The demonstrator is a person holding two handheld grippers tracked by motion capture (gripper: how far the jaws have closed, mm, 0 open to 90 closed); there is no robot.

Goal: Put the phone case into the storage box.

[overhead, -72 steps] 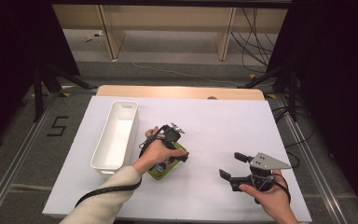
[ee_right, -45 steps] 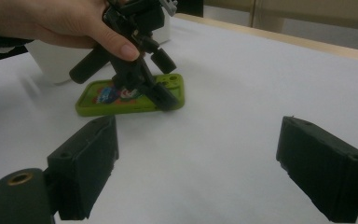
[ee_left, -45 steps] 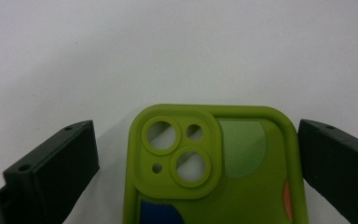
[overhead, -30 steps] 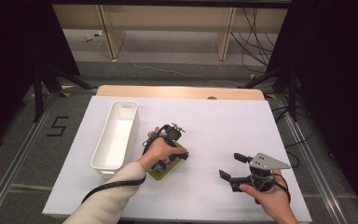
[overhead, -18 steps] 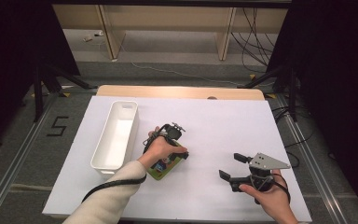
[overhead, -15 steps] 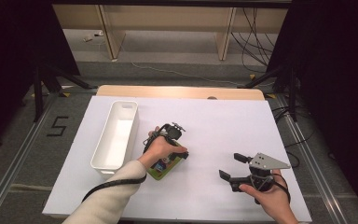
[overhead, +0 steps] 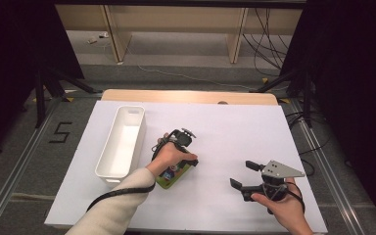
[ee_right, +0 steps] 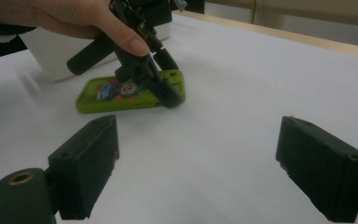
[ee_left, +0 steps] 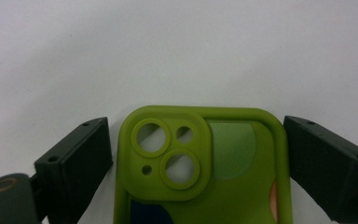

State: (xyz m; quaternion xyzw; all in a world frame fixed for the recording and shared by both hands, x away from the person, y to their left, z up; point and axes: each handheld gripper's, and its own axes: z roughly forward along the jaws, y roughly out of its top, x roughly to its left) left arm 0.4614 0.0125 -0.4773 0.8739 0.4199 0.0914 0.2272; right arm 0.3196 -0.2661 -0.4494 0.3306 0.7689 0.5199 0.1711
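My left gripper [ee_left: 196, 158] is down over the camera end of the green phone case [ee_left: 200, 172], one jaw on each long side. The jaws have just been closing in with the case between them. In the left gripper view a thin gap shows on the left side, and the right pad looks at or almost at the edge, so no firm clamp yet.

The case lies flat on the white table [overhead: 225, 127], just beside the white bin [overhead: 122, 142], pattern side up.

My right gripper [ee_right: 205, 168] is parked well apart from it, jaws wide apart, nothing between them.

Risks as I see them:
- The case is thin and flat. If the pads sit too high, they'll ride over the rim and shut on nothing.
- Uneven contact: if the right pad lands first, the case slides or spins on the table instead of seating.
- It's soft rubber, so a hard squeeze could bow it and pop it out on the lift.
- I'm gripping at one end only, so the far end will droop and could catch the bin wall on the way over.
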